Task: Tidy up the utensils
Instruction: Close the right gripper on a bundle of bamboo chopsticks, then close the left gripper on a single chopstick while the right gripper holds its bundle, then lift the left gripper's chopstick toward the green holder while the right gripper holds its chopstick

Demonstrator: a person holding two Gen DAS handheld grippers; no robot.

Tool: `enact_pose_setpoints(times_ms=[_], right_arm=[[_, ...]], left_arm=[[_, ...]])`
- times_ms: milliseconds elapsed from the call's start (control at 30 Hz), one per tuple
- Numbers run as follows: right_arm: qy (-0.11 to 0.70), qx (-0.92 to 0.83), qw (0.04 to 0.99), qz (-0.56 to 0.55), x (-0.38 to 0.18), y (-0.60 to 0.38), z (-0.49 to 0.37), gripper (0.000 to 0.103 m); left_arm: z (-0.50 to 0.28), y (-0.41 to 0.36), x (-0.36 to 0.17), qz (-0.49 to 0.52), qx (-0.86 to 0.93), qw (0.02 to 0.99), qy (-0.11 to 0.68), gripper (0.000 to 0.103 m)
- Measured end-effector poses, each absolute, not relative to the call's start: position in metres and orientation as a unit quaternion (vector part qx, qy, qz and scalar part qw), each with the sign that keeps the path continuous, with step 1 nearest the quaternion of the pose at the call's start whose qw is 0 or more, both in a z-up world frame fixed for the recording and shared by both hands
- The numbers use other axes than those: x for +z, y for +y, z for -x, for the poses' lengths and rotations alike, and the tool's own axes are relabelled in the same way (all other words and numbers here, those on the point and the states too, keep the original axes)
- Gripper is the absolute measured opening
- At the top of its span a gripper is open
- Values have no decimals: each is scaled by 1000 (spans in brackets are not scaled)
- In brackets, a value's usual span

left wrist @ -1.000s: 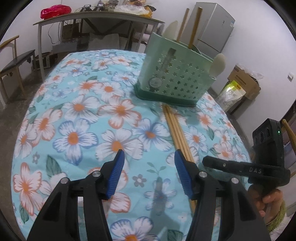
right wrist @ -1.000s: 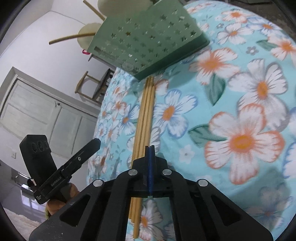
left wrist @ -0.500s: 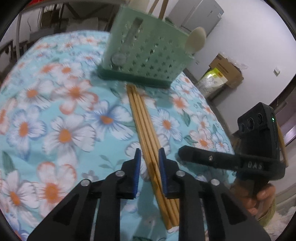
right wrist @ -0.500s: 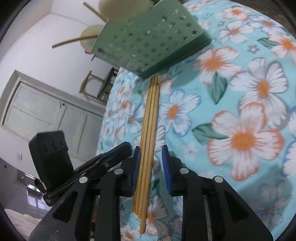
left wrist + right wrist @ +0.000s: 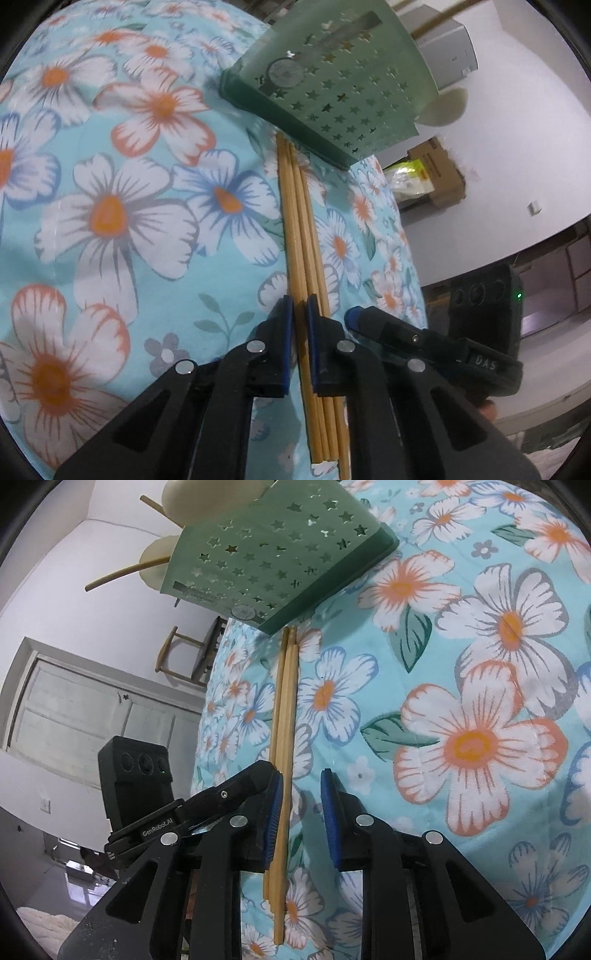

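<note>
Several wooden chopsticks (image 5: 301, 229) lie side by side on the flowered tablecloth, pointing at a green star-perforated utensil holder (image 5: 332, 85). My left gripper (image 5: 300, 306) is shut on one or two of the leftmost chopsticks near their near end. My right gripper (image 5: 298, 790) is open, its left pad (image 5: 275, 812) against the chopsticks (image 5: 284, 709), and the right pad apart from them. The holder (image 5: 273, 565) also shows in the right wrist view, with pale spoons and wooden handles sticking out of it. Each gripper appears in the other's view, close beside it.
The table's flowered cloth (image 5: 110, 206) spreads left of the chopsticks. Cardboard boxes (image 5: 432, 173) and a grey cabinet (image 5: 447, 51) stand beyond the table edge. A wooden chair (image 5: 192, 653) and a panelled door (image 5: 85, 709) show in the right wrist view.
My left gripper came down over the chopsticks and closed on them. My right gripper opened from fully shut and now straddles the same bundle from the other side.
</note>
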State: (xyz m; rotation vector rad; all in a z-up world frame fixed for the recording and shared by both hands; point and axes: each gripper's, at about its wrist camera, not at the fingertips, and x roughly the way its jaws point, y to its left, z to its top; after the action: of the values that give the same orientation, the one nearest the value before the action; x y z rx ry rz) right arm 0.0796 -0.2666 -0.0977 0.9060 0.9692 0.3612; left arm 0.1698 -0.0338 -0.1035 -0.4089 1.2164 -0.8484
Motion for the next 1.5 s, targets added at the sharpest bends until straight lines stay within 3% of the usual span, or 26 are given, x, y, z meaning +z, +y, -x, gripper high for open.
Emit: enact_pose_setpoints(times_ms=[300,533,767,867,933,1333,1500], right_arm=[[447,173,768,-425,-97,-270,-79,23],[464,167,781,-384,-92,-246,-95,23],[471,168,779,-379,-92,-237,-101,19],[475,164,779,-375,-93,-233,-104,10],[473,167,774,-387,-96,-233,-105,6],[453,150,781,-404,-91,-254,-95,5],[456,124,797,-376,-82,-275,-85,5]], left_arm=[[-167,-15,-89,178,-365,743,531,6],[-159,5,-68,80,-308,807,498,6],[-152,11,-70,30,-278,825,491,6],[-150,7,-71,17,-273,830,487,6],[-149,2,-72,14,-271,831,485,6],[-149,4,-73,22,-268,831,487,6],[-138,16,-75,50,-280,804,523,6]])
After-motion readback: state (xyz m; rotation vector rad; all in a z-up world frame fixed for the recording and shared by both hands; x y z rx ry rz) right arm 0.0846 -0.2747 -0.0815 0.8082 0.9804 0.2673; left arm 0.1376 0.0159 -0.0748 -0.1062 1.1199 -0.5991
